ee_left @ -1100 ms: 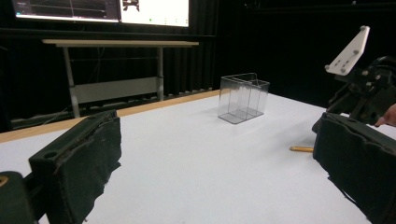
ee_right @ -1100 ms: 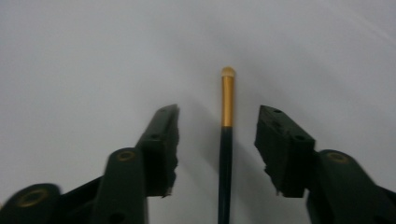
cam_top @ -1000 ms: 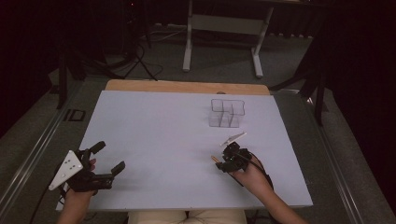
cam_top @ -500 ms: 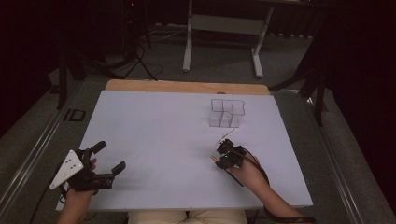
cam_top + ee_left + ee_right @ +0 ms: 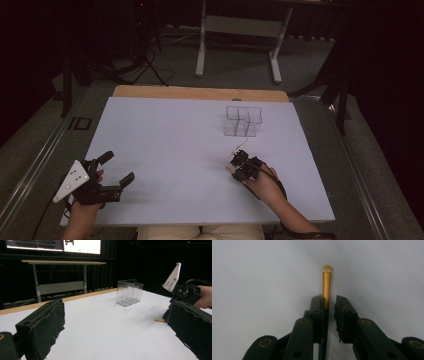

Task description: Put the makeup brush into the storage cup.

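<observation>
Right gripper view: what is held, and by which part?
Nothing clamped yet: the right hand-held gripper, jaws just closing, straddles the gold-banded stick at its dark shaft.

- A pale, white-covered rectangular worktop (image 5: 165, 150) with a bare wooden strip (image 5: 200, 93) showing along its far edge, at twelve o'clock.
- A clear plastic organiser box with several open compartments (image 5: 243, 120) stands upright on the worktop, toward one o'clock from its middle, well inside the far edge.
- A slim stick with a gold metal sleeve and a pale rounded tip (image 5: 326, 285) lies flat on the worktop at about four o'clock, nearer the person than the organiser box and well apart from it.
- The left half of the worktop, from seven to eleven o'clock, shows plain white surface.
</observation>
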